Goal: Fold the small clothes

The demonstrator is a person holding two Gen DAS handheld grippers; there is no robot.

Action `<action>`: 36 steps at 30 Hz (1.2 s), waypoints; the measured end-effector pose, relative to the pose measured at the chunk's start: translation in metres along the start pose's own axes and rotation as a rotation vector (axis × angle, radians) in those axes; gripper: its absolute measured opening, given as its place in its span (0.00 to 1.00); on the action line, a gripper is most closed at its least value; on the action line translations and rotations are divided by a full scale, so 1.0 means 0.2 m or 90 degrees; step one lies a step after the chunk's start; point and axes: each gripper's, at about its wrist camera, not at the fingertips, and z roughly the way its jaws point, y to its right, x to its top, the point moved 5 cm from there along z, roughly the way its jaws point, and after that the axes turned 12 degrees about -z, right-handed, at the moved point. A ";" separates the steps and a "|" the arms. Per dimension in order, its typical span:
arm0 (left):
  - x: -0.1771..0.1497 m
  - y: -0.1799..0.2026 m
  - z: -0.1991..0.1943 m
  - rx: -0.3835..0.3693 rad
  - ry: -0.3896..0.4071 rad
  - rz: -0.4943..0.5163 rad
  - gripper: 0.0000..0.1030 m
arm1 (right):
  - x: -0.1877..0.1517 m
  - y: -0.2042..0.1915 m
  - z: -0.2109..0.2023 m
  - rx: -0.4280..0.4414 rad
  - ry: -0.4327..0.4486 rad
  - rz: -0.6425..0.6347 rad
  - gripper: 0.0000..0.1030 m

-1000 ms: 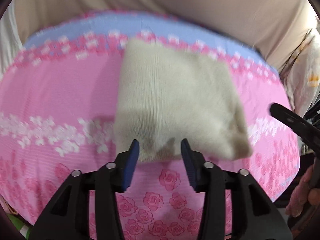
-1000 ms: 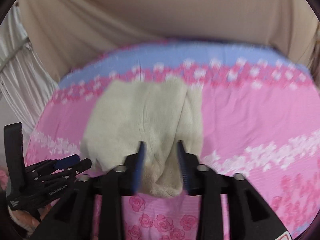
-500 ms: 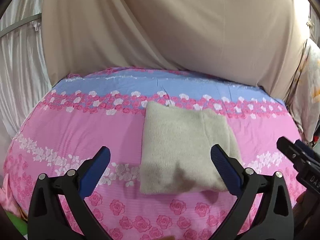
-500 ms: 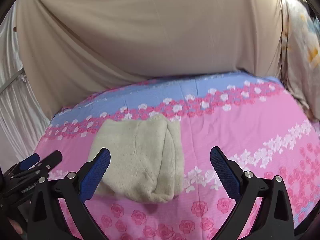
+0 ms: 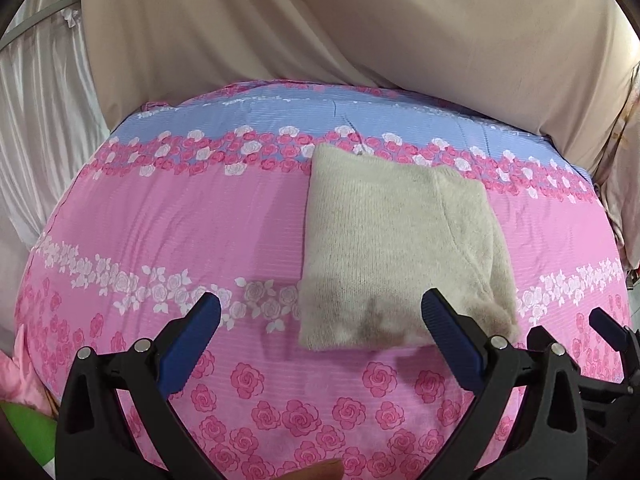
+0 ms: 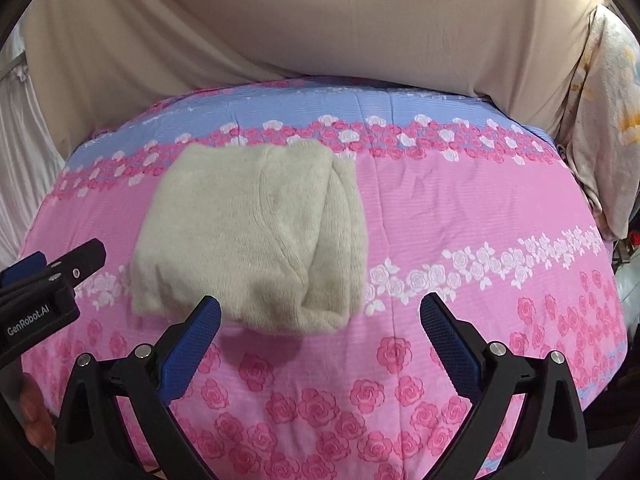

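Observation:
A beige knitted garment point(image 5: 396, 248) lies folded into a thick rectangle on the pink rose-print bed cover point(image 5: 180, 220). It also shows in the right wrist view point(image 6: 256, 236), with its rolled fold along the right side. My left gripper point(image 5: 320, 320) is open and empty, just short of the garment's near edge. My right gripper point(image 6: 320, 320) is open and empty, in front of the garment's near right corner. Each gripper shows at the edge of the other's view: the right one point(image 5: 600, 344), the left one point(image 6: 52, 276).
The bed cover point(image 6: 480, 208) has a blue band at the far side. A beige curtain point(image 5: 400, 32) hangs behind the bed. A white curtain point(image 5: 36, 120) hangs at the left, and a pale printed cloth point(image 6: 608, 120) at the right.
Both grippers let go of the garment's near edge, opened wide and pulled back and up. The folded garment now lies free on the bed.

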 end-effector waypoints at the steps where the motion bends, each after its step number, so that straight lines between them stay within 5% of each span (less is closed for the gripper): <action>1: -0.01 0.00 0.00 0.001 -0.002 0.001 0.95 | 0.00 0.01 0.00 -0.004 -0.001 0.002 0.95; 36: -0.05 0.06 0.06 0.040 -0.026 0.041 0.95 | 0.02 0.01 0.05 0.027 -0.020 -0.003 0.95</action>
